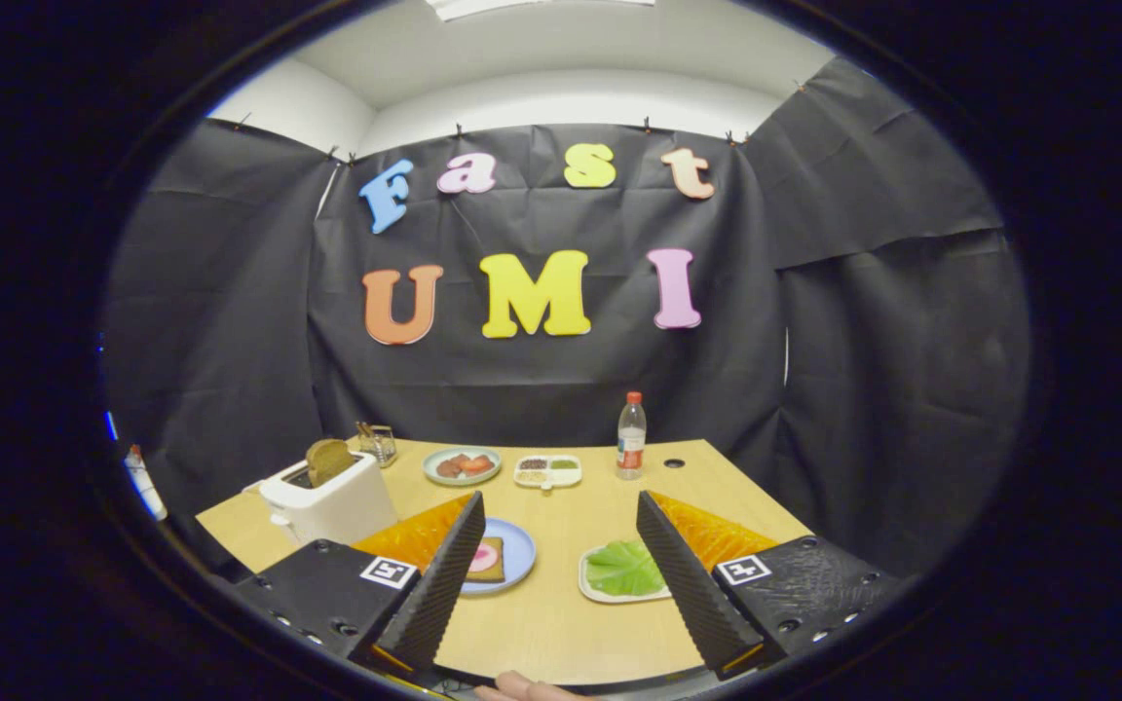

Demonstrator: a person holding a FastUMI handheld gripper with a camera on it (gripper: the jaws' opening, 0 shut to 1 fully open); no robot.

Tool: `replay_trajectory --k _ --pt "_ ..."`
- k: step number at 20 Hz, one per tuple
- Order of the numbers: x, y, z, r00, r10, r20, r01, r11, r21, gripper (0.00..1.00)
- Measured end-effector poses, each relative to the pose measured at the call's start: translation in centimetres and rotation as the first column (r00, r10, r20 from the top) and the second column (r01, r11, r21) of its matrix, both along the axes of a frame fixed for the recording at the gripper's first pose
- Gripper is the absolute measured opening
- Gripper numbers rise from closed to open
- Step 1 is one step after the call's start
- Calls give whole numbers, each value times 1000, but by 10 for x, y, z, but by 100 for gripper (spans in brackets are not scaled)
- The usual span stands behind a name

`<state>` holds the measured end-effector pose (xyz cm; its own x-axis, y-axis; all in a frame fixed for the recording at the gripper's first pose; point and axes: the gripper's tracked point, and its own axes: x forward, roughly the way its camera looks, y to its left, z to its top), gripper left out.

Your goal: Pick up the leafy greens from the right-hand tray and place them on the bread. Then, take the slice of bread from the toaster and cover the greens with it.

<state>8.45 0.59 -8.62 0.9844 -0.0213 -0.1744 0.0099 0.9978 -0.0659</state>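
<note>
Water bottle, divided condiment dish, plate of meat, small rack.

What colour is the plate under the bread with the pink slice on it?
Light blue. The round plate shows best in the gripper view, just ahead of the open gripper, by its left finger.

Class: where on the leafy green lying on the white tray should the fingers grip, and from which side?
Probably from above, at the leaf's raised near edge: it lies flat in the shallow white tray, so a sideways approach meets the rim. The hand-held gripper is open, holding nothing.

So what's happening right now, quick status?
Gripper open, holding nothing. Greens on right tray; bread in toaster. Nothing in the way.
</note>
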Motion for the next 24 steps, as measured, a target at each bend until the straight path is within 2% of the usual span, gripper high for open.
replay_trajectory --k 7,12,19,21,23,24 --pt "87 -59 -75 978 -114 -172 106 993 -53 96" --pt "136 -104 -157 919 -191 -345 161 980 -113 95" --pt "149 -117 -232 828 -180 -531 169 983 -68 95" --pt "148 -116 -232 827 -177 -533 175 983 -56 95" --pt "148 -112 -235 815 -165 -556 185 983 -22 89" --pt "148 -114 -234 815 -171 -553 191 981 -22 82"
